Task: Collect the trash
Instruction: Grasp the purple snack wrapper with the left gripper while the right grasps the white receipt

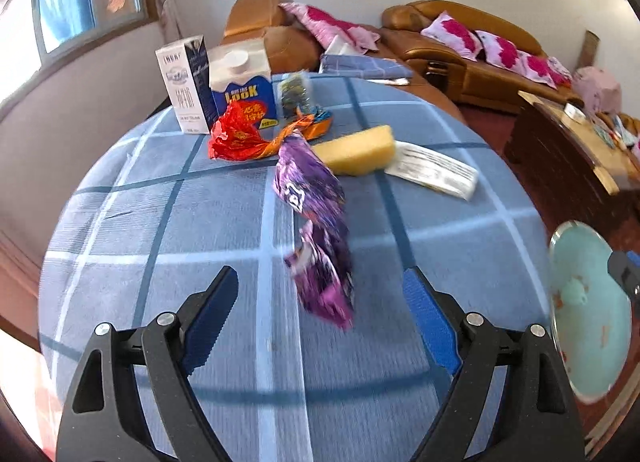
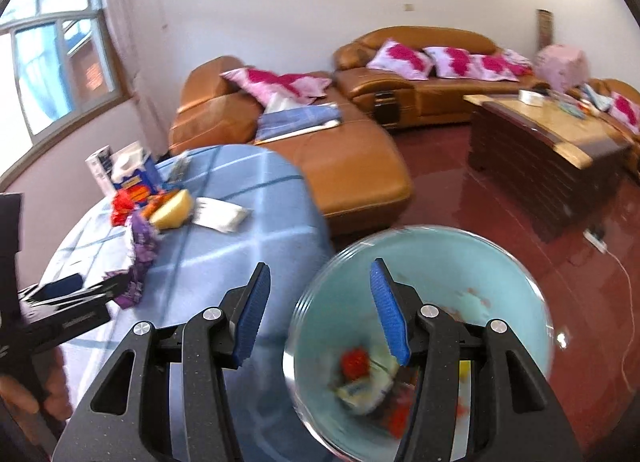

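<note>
- Left gripper (image 1: 320, 318): jaws wide, empty, nearing purple wrapper (image 1: 316, 229) on table (image 1: 160, 221).
- Right gripper (image 2: 318, 310): half open around bin (image 2: 420, 262) rim; grip unclear.
- Next: close on wrapper, carry right to bin.

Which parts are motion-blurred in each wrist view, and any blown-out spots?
Left wrist view: purple wrapper smeared, checked tablecloth soft, window blown out. Right wrist view: teal bin rim and contents streaked, table edge blurred, window overexposed; sofa fairly sharp.
</note>
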